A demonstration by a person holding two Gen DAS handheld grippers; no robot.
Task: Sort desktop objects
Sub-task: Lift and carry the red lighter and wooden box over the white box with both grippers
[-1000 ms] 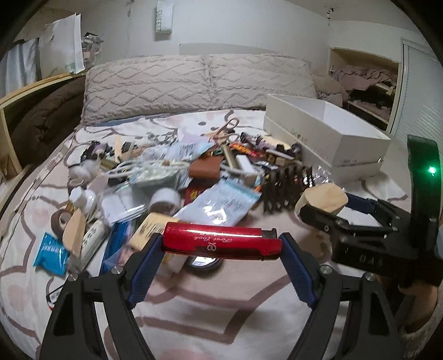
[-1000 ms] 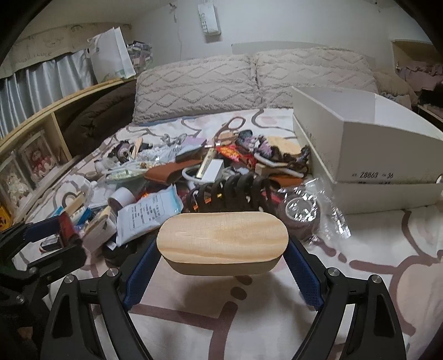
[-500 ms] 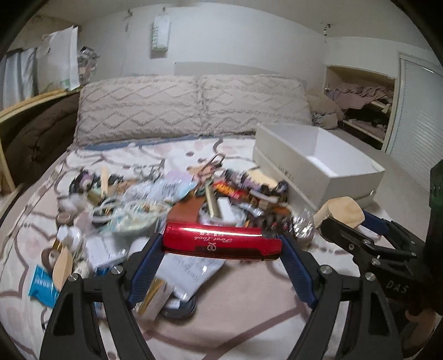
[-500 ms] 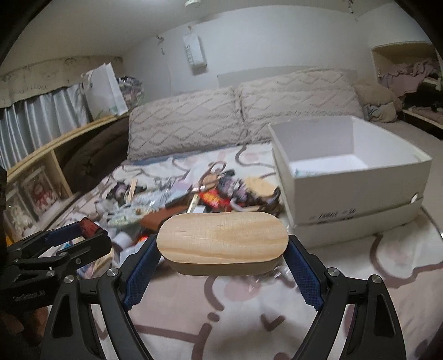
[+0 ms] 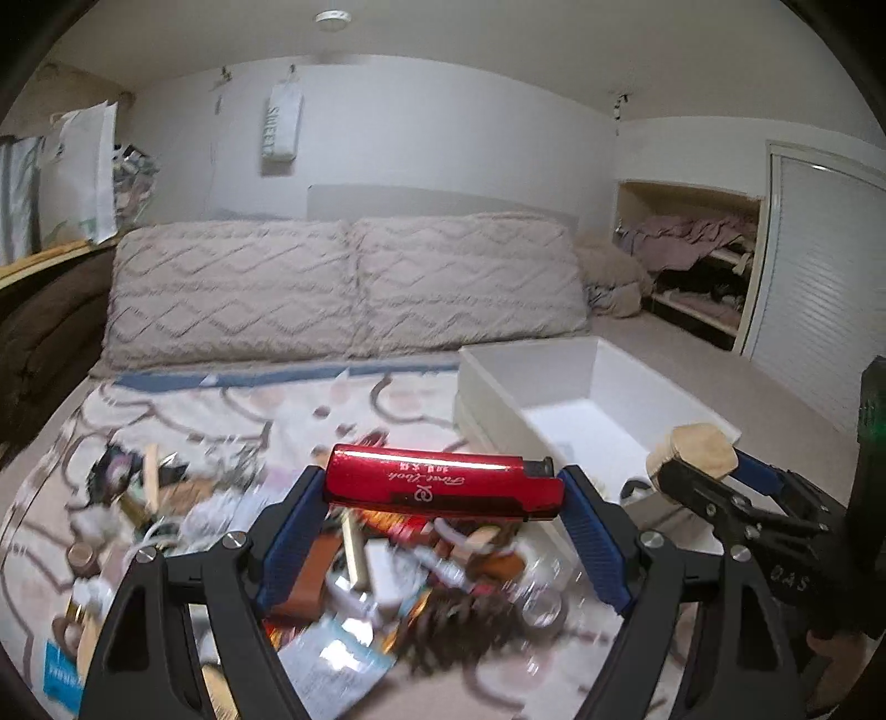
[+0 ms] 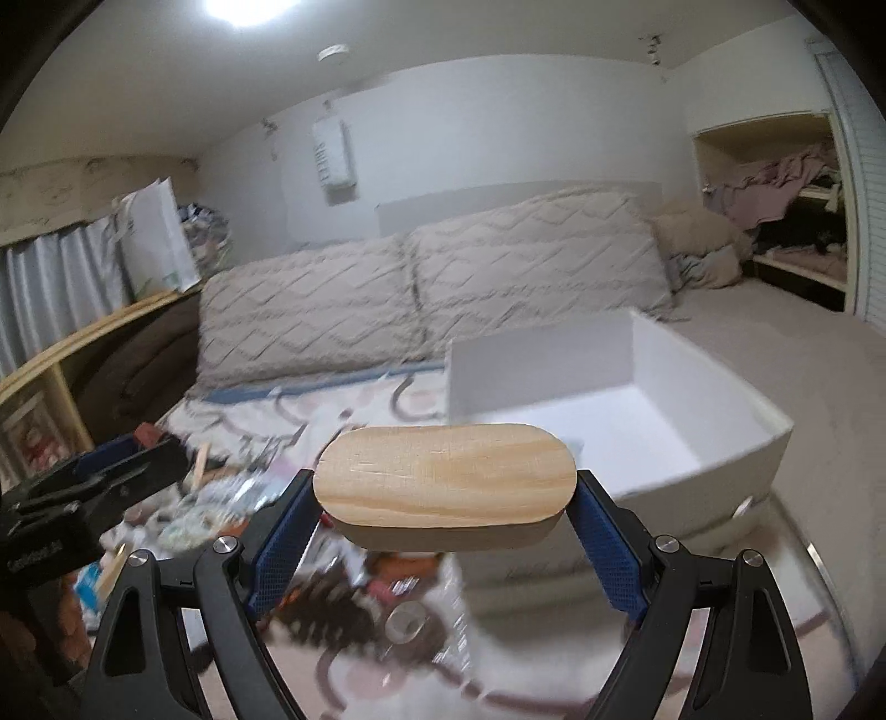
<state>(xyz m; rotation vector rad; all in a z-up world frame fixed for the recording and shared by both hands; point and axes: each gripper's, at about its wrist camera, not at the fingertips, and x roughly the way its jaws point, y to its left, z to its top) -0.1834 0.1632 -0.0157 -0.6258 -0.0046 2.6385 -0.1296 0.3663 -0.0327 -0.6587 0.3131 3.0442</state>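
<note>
Left gripper point(image 5: 443, 490) is pinching a red lighter point(image 5: 443, 487) endwise, above the clutter on the bed point(image 5: 183, 404). Right gripper point(image 6: 446, 490) is clamping a wooden block point(image 6: 443, 476) by its rounded ends, in front of the white box point(image 6: 637, 421). Lighter is looking light, glossy, likely slippery. Block is looking stiff and sturdy; end grips seem fine.

Two big beige pillows point(image 5: 343, 288) sat against the white wall point(image 5: 443, 144), ceiling light point(image 6: 243, 8) glaring, closet shelves point(image 5: 692, 260) off right.
</note>
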